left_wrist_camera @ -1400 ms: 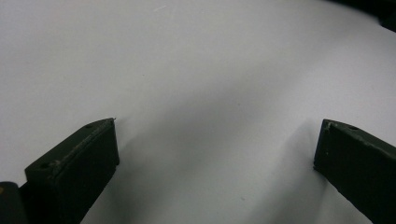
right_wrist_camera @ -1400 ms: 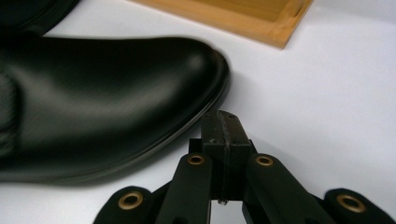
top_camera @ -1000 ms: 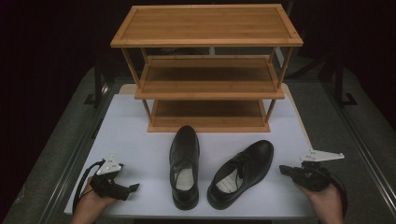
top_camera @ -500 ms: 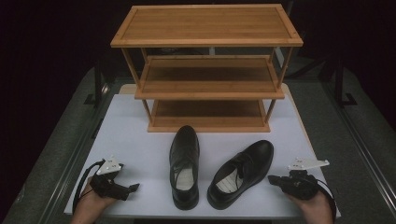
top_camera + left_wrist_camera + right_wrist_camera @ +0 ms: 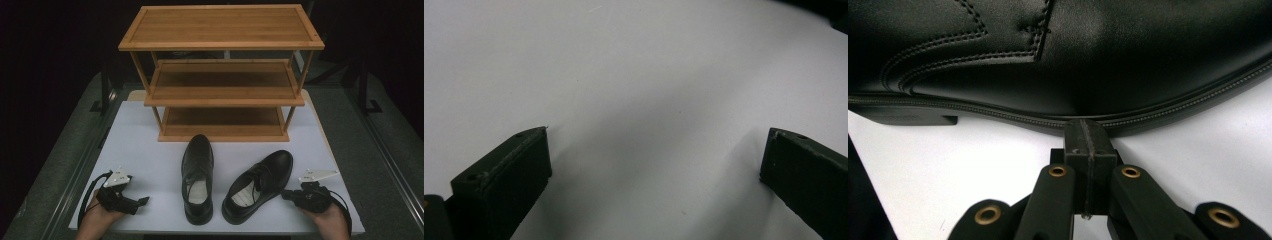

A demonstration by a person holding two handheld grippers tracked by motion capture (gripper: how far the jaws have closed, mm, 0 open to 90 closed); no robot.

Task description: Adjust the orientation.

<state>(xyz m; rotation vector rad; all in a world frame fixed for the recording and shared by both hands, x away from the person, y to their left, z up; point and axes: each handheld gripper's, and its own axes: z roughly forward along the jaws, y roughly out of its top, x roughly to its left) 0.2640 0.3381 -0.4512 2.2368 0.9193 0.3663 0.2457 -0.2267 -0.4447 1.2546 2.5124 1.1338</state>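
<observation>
Closed right tool (image 5: 1087,131) — beside shoe (image 5: 1058,55)

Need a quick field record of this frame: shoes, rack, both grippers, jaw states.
left shoe: upright on white table, toe toward rack
right shoe: upright, angled, toe pointing right and away
rack: wooden, three shelves, all bare
left gripper: jaws open, over bare table, nothing between them
right gripper: jaws shut, tips at the right shoe's sole edge, nothing held
contact: cannot tell if the tips touch the sole
</observation>
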